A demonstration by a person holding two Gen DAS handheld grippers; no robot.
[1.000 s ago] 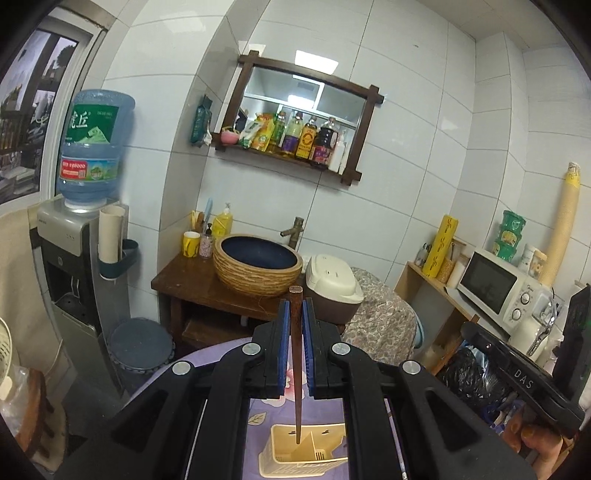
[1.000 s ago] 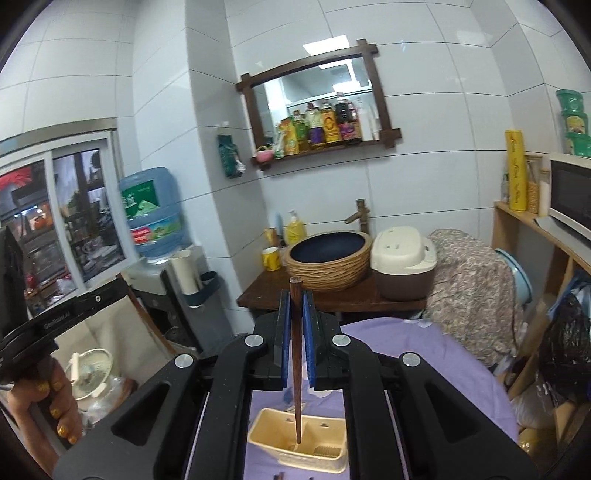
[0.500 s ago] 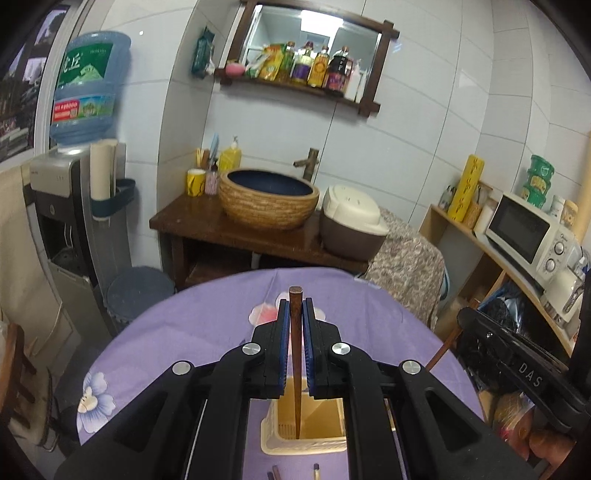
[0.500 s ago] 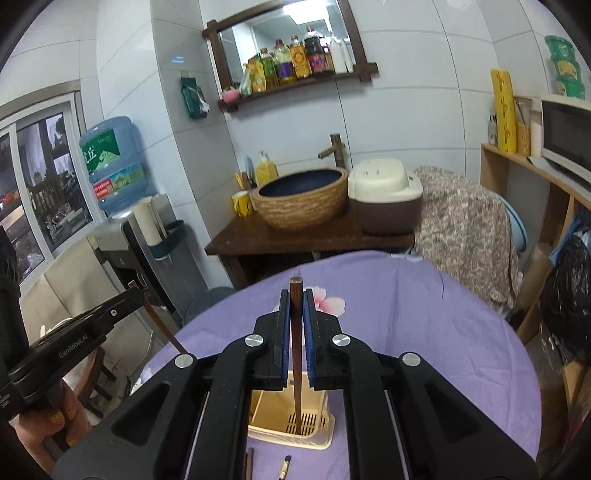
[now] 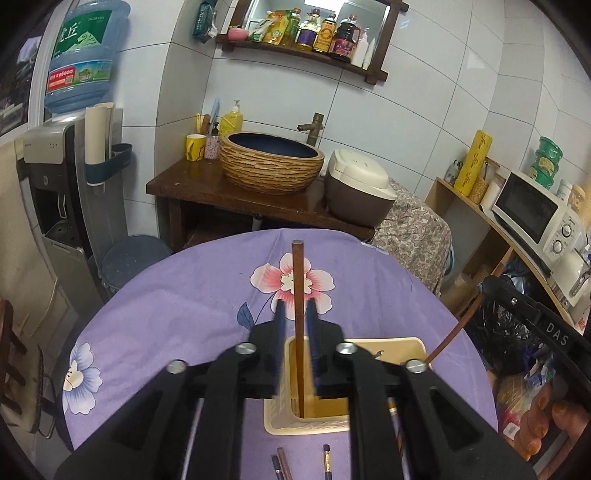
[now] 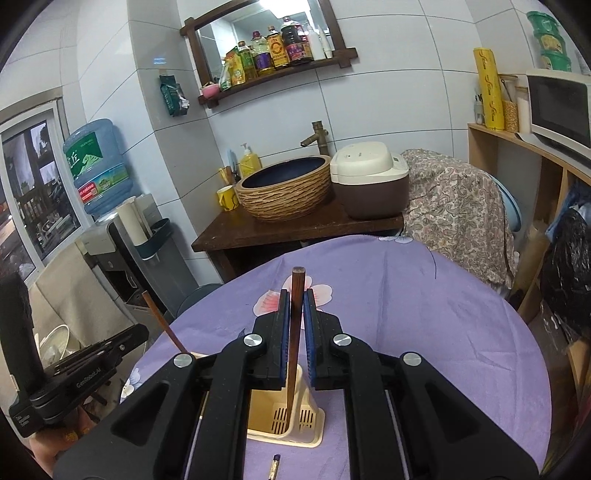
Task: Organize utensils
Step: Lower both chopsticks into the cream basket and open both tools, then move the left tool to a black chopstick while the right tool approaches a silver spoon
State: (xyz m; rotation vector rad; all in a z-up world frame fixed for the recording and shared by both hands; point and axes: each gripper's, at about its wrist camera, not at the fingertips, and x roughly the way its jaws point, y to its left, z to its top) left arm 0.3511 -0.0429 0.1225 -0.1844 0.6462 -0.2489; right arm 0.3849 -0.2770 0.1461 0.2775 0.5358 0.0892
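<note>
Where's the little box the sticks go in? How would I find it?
Look at the round table with the purple flowered cloth. Near its front edge stands a cream plastic holder, open on top, with slots in its bottom. It is the only upright container there; the spare chopsticks lie flat on the cloth beside it.

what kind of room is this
Most likely a small home kitchen or dining corner: a rice cooker beside a basin sink, a microwave on a wooden shelf, and sauce bottles on a wall shelf.
</note>
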